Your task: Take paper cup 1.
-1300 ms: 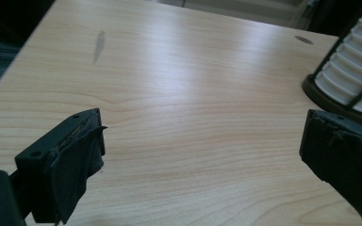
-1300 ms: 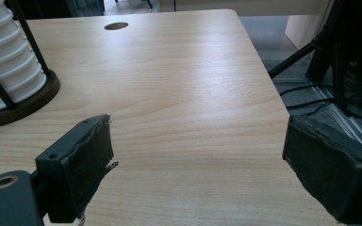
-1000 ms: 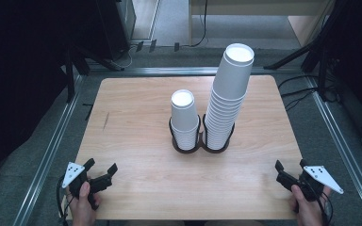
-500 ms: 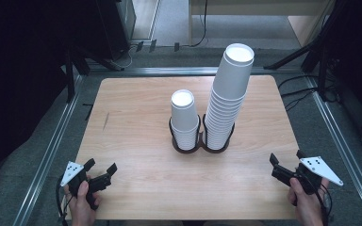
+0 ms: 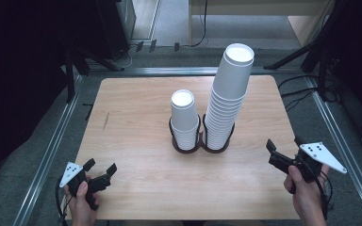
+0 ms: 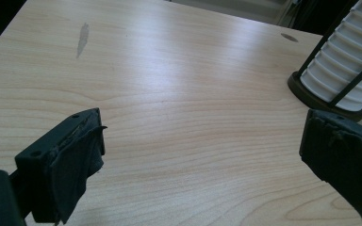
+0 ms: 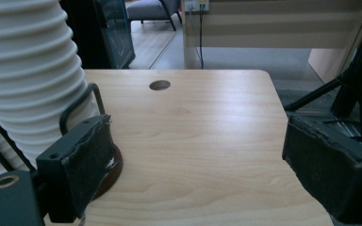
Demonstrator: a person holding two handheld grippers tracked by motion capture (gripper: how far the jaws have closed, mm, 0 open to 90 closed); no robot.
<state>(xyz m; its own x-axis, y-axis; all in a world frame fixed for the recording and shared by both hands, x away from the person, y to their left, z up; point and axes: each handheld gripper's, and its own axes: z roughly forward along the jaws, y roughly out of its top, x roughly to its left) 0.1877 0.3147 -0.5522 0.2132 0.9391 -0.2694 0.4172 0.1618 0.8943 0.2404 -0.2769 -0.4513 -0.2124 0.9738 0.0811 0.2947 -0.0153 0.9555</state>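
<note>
The right gripper (image 5: 283,153) has risen, its jaws opened wider.

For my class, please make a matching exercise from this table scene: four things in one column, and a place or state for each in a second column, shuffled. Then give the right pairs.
Things:
1. tall cup stack
2. short cup stack
3. left gripper
4. right gripper

Places or states:
A. near the table's front left corner, jaws open and empty
B. in the left ring of the black holder
C. near the table's right edge, jaws open and empty
D. in the right ring of the black holder, rising highest

Pairs: 1-D, 2-B, 3-A, 4-C
</note>
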